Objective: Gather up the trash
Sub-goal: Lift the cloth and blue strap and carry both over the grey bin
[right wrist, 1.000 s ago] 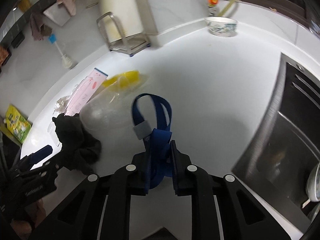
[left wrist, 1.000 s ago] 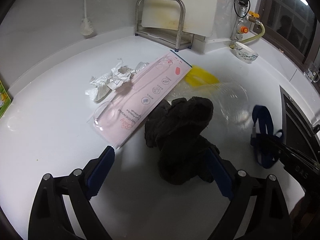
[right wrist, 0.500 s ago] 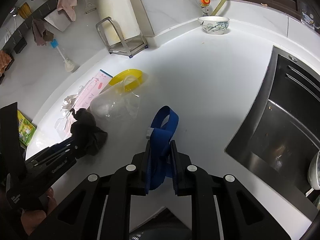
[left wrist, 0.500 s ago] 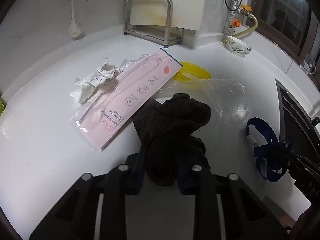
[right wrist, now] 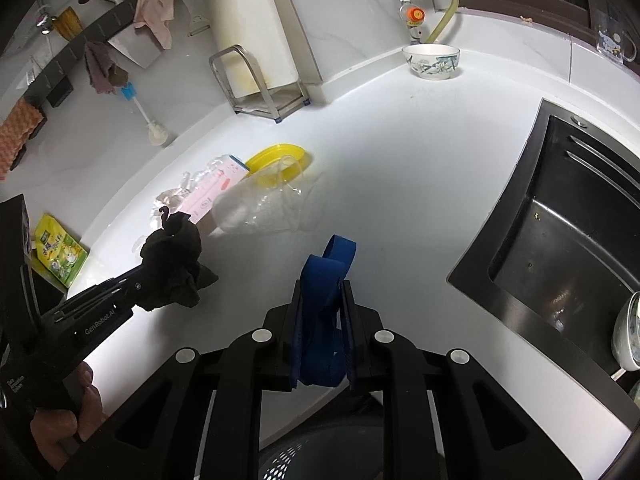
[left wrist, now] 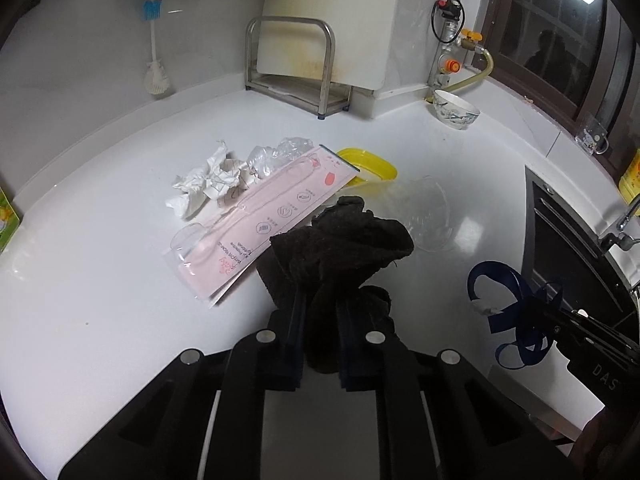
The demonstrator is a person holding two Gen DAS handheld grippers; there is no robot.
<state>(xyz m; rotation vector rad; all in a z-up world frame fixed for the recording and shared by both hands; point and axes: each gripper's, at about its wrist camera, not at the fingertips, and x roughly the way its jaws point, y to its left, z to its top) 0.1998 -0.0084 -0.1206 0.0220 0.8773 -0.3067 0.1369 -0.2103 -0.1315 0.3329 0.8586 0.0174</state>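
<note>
One white countertop (left wrist: 100,280), perhaps kitchen.

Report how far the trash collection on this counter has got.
Nothing shows as binned yet. In hand: the left gripper is shut on the black cloth, the right gripper on the blue strap, both clear of the counter. Left: crumpled paper, pink package, clear plastic bag, yellow lid.

Indoor lighting is dim and cool. The white counter (left wrist: 100,280) shows soft glare patches. Fisheye distortion bends edges; corners are vignetted black. Focus is mostly sharp.
</note>
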